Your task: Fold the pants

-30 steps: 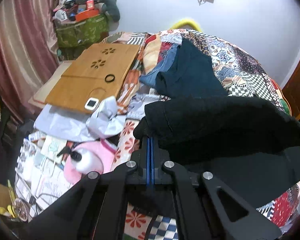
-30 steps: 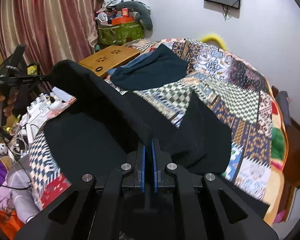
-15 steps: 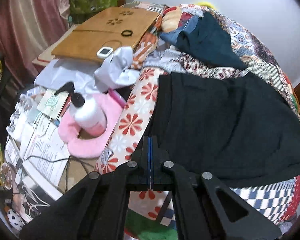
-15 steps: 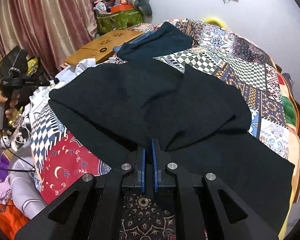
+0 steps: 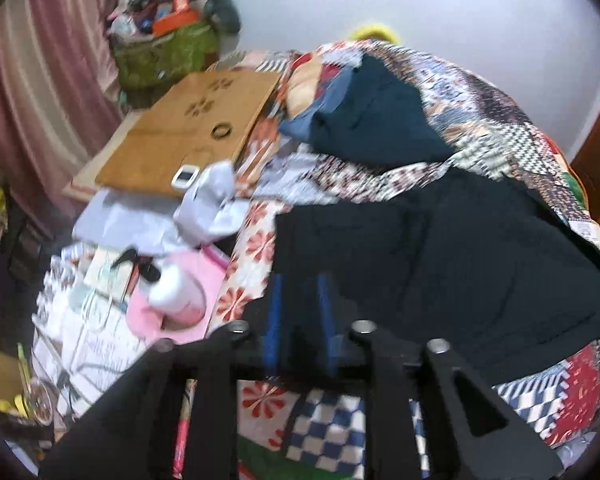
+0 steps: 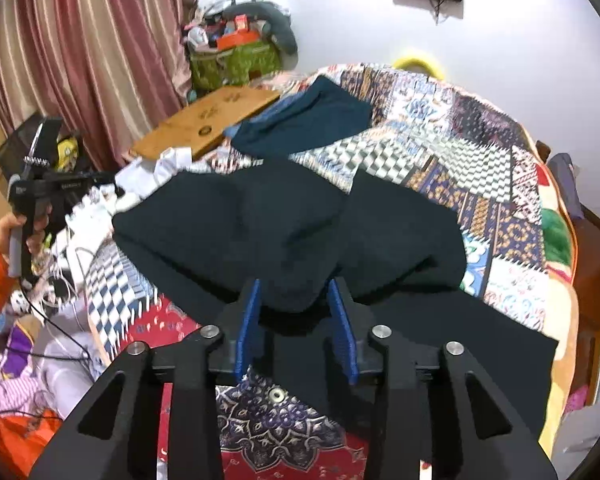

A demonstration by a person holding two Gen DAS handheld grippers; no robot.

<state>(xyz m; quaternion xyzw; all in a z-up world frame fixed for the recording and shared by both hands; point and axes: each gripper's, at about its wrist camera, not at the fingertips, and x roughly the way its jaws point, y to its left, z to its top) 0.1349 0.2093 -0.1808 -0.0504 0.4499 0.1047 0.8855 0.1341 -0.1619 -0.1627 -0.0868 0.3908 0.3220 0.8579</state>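
Right wrist: right tongs (image 6: 296, 292) opening astride the pants (image 6: 284, 224) edge.

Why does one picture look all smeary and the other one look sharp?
Left wrist view: smeared all over by motion blur; the wooden board and the black pants have soft edges. Right wrist view: much sharper; the quilt squares look crisp. Both views bulge round, with dark corners, from the fisheye lens.
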